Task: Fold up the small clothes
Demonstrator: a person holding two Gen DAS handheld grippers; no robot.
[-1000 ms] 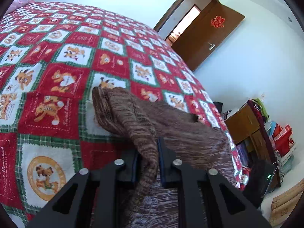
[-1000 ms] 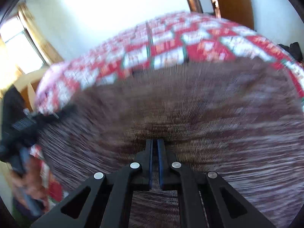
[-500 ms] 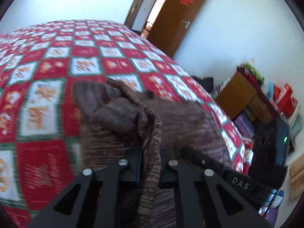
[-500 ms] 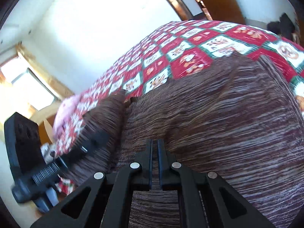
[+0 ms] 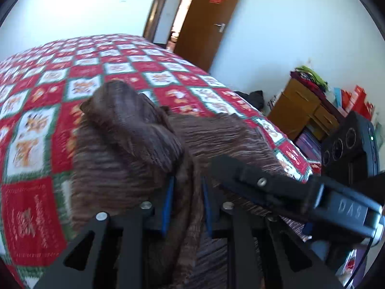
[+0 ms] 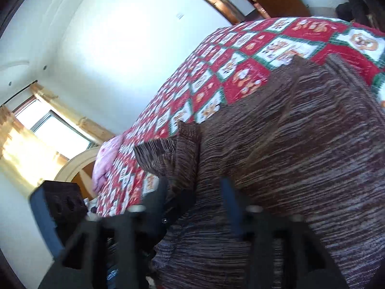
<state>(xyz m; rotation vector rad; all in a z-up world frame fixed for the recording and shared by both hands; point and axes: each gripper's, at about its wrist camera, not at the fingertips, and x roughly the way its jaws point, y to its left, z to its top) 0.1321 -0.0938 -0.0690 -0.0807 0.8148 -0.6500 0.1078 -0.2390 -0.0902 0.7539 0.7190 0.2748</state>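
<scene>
My left gripper (image 5: 185, 207) has a bunched fold of the brown knit garment (image 5: 134, 144) running up between its blue pads; its jaws have just been opening a little, and the blur keeps me from telling whether the pads still press the cloth or it only hangs between them. My right gripper (image 6: 192, 207) has just been opening too, and in the right wrist view its jaws stand well apart with the striped knit lying flat under them, nothing pinched.

The garment (image 6: 288, 156) lies on the bed's red and white patchwork quilt (image 5: 48, 110), near the bed's edge on the side of the wooden cabinet (image 5: 300, 110). One part, a sleeve or side flap by the look of it, is turned over onto the body and sits as a rumpled hump rather than a flat layer.

I judge the task to be in its early to middle part: one fold is laid over and being let go. Left to do, as I read it: flatten that hump, bring the other side in, and fold the length over into a compact stack. I cannot see the near hem, nor whether other clothes wait.
</scene>
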